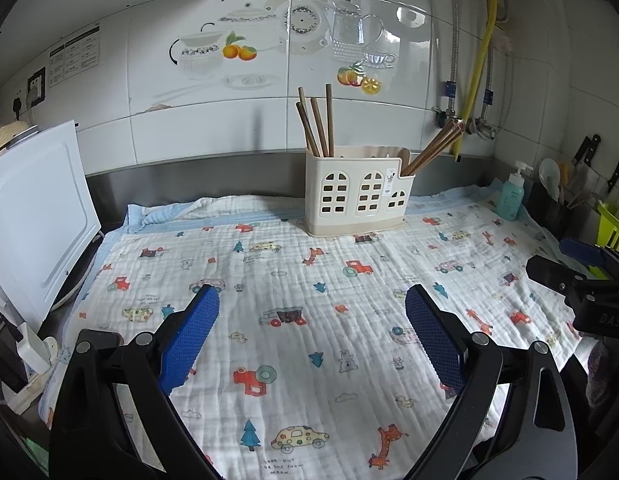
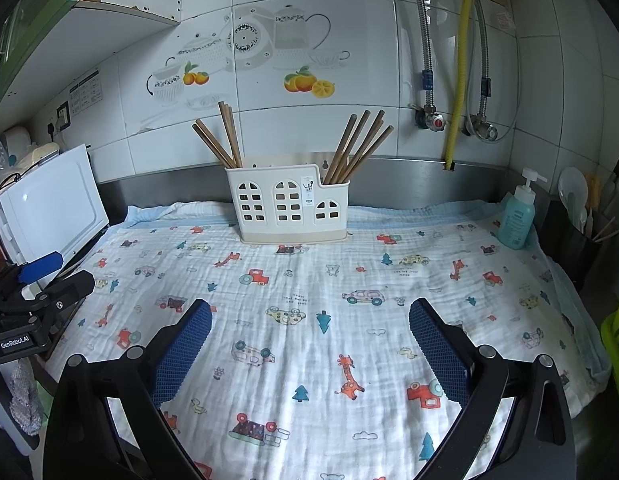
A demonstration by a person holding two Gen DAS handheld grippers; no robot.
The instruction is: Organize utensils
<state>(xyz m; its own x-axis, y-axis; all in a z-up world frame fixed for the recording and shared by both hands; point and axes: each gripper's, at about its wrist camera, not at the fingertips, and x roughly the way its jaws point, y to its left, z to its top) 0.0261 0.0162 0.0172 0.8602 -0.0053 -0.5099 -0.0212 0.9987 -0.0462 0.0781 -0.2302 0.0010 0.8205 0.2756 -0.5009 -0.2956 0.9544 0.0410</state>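
A cream utensil holder (image 1: 357, 196) (image 2: 289, 208) with window cut-outs stands at the back of a patterned cloth (image 1: 309, 320) (image 2: 309, 300). Brown chopsticks stand in its left compartment (image 1: 315, 124) (image 2: 223, 136) and lean in its right compartment (image 1: 433, 146) (image 2: 357, 144). My left gripper (image 1: 312, 300) is open and empty above the cloth, well in front of the holder. My right gripper (image 2: 310, 310) is open and empty too. Each gripper shows at the edge of the other's view (image 1: 581, 276) (image 2: 41, 280).
A white board (image 1: 33, 216) (image 2: 53, 208) leans at the left. A teal pump bottle (image 1: 511, 194) (image 2: 517, 216) stands at the back right. A dark caddy with spoons and knives (image 2: 581, 216) and a green rack (image 2: 617, 340) are at the right edge. A tiled wall is behind.
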